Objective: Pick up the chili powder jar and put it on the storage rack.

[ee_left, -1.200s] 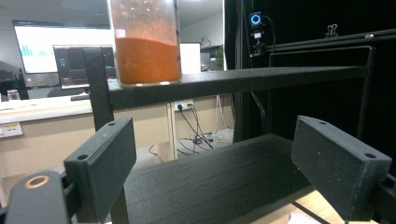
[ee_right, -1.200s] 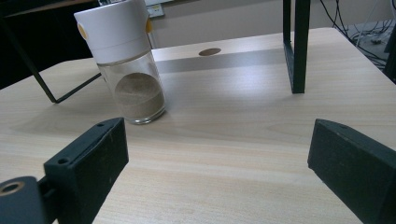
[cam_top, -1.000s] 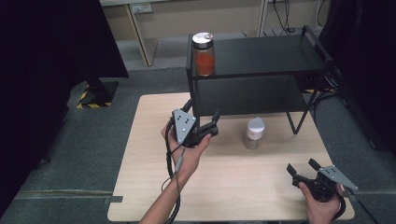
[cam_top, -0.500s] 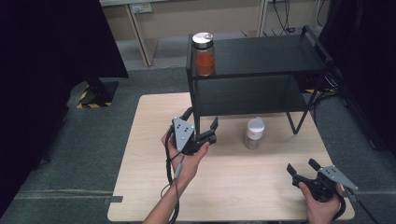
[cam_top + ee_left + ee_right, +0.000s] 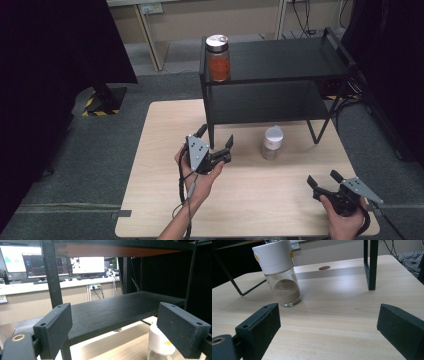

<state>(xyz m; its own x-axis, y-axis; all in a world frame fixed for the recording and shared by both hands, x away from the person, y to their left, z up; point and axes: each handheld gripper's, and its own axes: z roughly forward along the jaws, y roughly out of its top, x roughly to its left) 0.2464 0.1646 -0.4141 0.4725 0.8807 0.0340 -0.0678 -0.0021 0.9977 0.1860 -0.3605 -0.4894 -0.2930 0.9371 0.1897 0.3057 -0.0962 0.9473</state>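
Left gripper point(image 5: 216, 146) jaws spread wide, nothing between. Right gripper point(image 5: 324, 181) jaws spread too, empty. Spice jar point(image 5: 271, 143) stands on desk point(image 5: 160, 125), 3 o'clock of left gripper, near shelf leg point(image 5: 211, 131). Risk: jaw bumps leg, or knocks jar over.

**Lighting and picture quality**

High view: even overhead light on the pale table point(image 5: 160, 125); upper left and right edges of the frame fall to near black. Soft shadow under the black shelf point(image 5: 280, 60). Slightly soft overall, no glare.

Left gripper view: dim foreground, jaws at the bottom blurred; bright monitors point(image 5: 87, 264) blown out at upper centre.

Right gripper view: bright, warm; white-capped jar point(image 5: 279, 272) sharp with a faint shadow to its left; near jaws out of focus.
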